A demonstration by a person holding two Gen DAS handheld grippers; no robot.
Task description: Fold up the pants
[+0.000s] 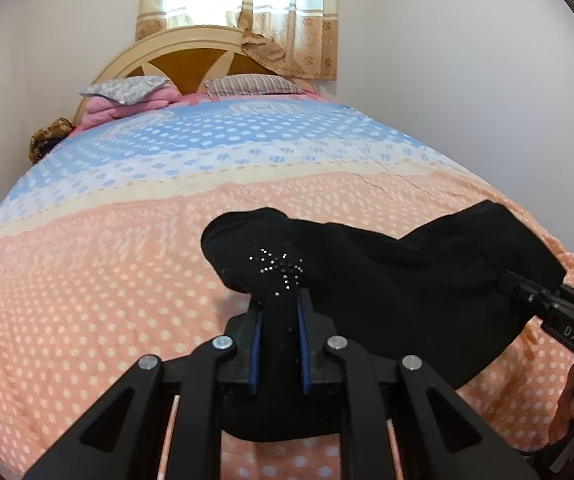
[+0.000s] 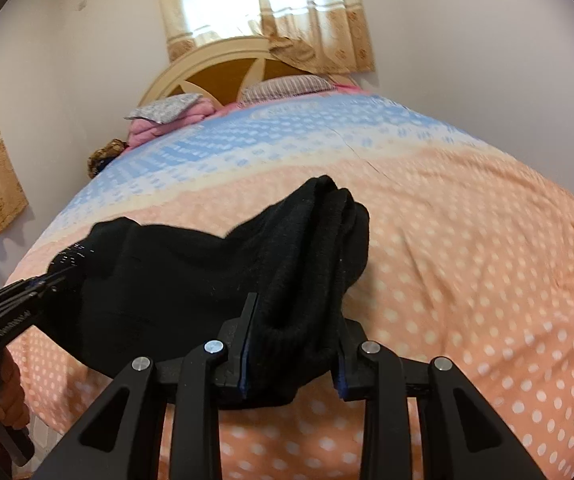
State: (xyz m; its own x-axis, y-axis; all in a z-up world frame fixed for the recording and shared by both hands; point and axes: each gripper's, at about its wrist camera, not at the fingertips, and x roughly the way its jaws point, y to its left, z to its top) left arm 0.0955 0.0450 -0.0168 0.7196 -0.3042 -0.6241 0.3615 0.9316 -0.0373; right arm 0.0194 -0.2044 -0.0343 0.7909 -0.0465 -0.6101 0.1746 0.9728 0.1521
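Note:
Black pants (image 1: 387,280) hang bunched between my two grippers, lifted over the near part of the bed. My left gripper (image 1: 279,300) is shut on one end of the pants, where small rhinestones (image 1: 279,266) sparkle. My right gripper (image 2: 293,312) is shut on a thick folded bundle of the pants (image 2: 207,272). The right gripper also shows at the right edge of the left wrist view (image 1: 527,292), and the left gripper at the left edge of the right wrist view (image 2: 53,278). The cloth sags between them.
The bed (image 1: 127,260) has a dotted cover, peach near me and blue farther off. Pillows (image 1: 127,90) and a pink folded blanket (image 1: 127,110) lie by the headboard (image 1: 191,56). A curtained window (image 1: 239,4) is behind. White walls stand on both sides.

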